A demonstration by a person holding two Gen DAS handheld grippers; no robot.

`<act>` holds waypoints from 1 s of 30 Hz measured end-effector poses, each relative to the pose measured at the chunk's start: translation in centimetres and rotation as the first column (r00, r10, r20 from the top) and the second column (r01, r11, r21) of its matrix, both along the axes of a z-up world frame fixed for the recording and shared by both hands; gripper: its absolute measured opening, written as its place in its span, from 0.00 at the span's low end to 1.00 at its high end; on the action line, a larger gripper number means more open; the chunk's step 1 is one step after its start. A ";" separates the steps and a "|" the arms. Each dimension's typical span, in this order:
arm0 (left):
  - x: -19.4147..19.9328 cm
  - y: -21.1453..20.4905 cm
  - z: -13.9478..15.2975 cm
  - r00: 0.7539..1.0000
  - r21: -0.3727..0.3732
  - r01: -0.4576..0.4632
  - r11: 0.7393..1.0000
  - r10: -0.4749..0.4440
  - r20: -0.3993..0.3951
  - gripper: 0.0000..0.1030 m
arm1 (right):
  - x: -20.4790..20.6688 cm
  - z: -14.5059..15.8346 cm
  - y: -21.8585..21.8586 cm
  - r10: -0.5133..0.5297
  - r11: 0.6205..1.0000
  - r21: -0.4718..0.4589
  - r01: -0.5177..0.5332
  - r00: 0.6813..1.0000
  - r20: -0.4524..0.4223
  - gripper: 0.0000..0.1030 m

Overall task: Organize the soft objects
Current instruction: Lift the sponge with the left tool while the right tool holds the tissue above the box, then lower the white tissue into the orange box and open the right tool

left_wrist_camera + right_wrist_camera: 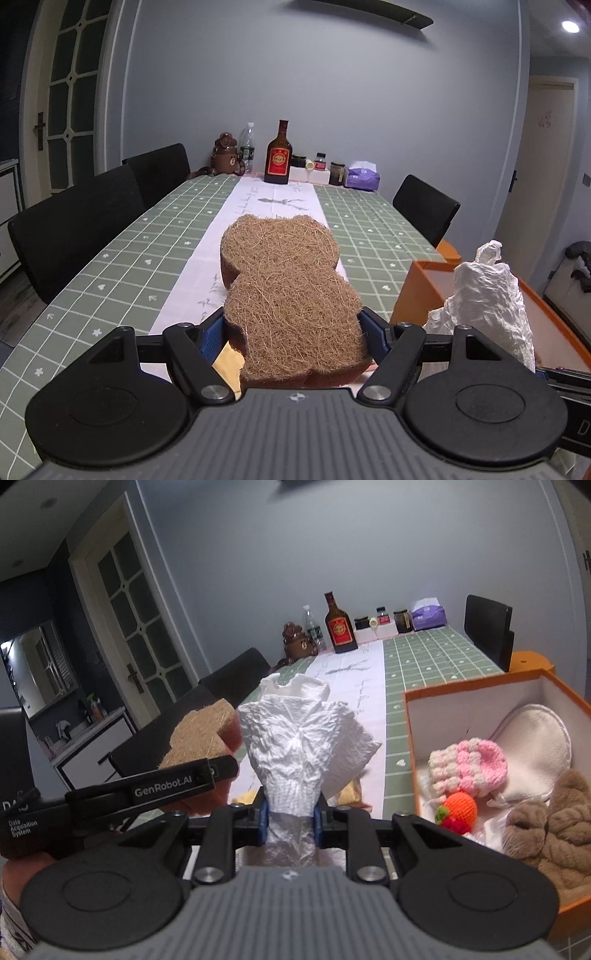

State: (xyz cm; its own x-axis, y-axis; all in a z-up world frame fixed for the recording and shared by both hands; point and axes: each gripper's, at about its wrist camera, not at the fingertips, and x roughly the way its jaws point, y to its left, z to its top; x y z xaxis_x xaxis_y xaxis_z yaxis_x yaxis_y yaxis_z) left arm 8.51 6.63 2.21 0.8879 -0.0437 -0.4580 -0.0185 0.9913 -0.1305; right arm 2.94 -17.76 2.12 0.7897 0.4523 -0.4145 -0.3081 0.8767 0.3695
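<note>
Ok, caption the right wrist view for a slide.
Right gripper pinches a crumpled white tissue beside the orange box of soft toys.

Left view: from my left gripper [295, 332], close behind its fingers, facing down the long table [110, 258].
Right view: from my right gripper [290, 816], angled likewise.
Shared: far-end bottle [277, 153], orange box [410, 738].
</note>
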 end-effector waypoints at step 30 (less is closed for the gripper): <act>6.2 -13.1 -0.4 0.985 -0.025 0.174 0.985 -0.174 -0.016 0.82 | 13.4 0.6 -16.3 -0.113 0.961 -0.266 0.073 0.984 -0.139 0.21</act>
State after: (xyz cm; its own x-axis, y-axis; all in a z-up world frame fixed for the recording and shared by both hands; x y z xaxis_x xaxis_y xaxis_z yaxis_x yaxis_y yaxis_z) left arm 14.68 -6.47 1.79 0.8577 -0.2075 -0.4705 0.1513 0.9763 -0.1548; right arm 16.37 -34.02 2.70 0.7423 0.2414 -0.6251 -0.1790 0.9704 0.1621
